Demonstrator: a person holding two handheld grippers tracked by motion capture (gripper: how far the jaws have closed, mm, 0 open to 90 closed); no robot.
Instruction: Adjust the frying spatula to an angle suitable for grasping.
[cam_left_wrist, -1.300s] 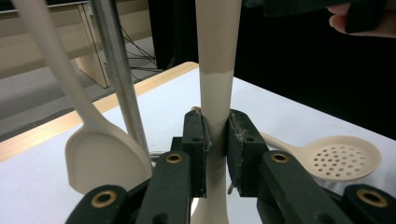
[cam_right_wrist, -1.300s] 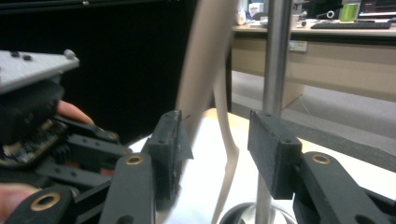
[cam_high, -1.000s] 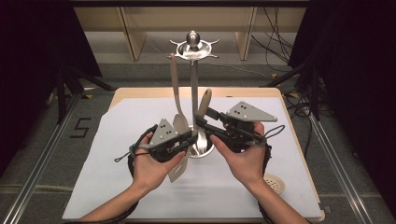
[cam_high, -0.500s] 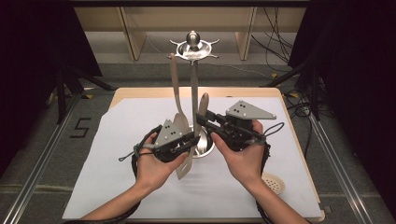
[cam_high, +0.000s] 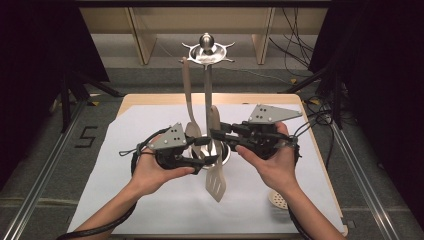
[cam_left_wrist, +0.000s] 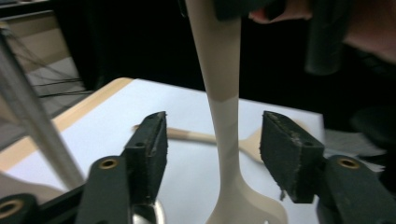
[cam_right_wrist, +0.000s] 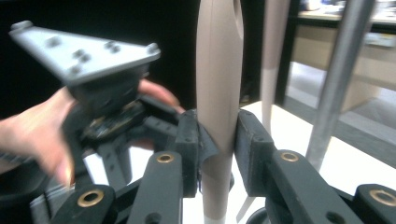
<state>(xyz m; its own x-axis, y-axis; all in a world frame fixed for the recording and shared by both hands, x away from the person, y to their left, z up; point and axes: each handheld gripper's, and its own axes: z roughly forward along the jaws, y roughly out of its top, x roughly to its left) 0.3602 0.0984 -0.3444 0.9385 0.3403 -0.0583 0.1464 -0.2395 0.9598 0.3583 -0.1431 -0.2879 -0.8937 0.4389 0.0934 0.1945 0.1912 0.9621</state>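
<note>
Handover of the slotted spatula (cam_high: 215, 172) between the two grippers, beside the utensil stand (cam_high: 206, 50); judged step: the spatula passes from left to right, presumably so it can be hung on the stand's top ring next to the spoon (cam_high: 189, 107) already hanging there; right gripper (cam_right_wrist: 218, 135) has just been closing and its pads now press both sides of the spatula's handle, seen plainly in the right gripper view; left gripper (cam_left_wrist: 212, 149) has just been opening, jaws now stand wide with the handle (cam_left_wrist: 223, 116) running upright between them, clear of both pads, nothing gripped; in the high view the spatula hangs roughly vertical in front of the stand's pole, blade down over the white sheet (cam_high: 125, 150), handle tip up near the right gripper (cam_high: 216, 135); left gripper (cam_high: 199, 150) sits just beside it, lower on the handle, toward the blade; a wooden utensil (cam_left_wrist: 187, 135) lies flat on the sheet behind; next move, as I judge it: draw the left gripper back sideways without knocking the handle, then raise the spatula with the right hand so its end hole meets a hook on the ring; risk: the handle pivots in a two-pad grip once the left support goes.
</note>
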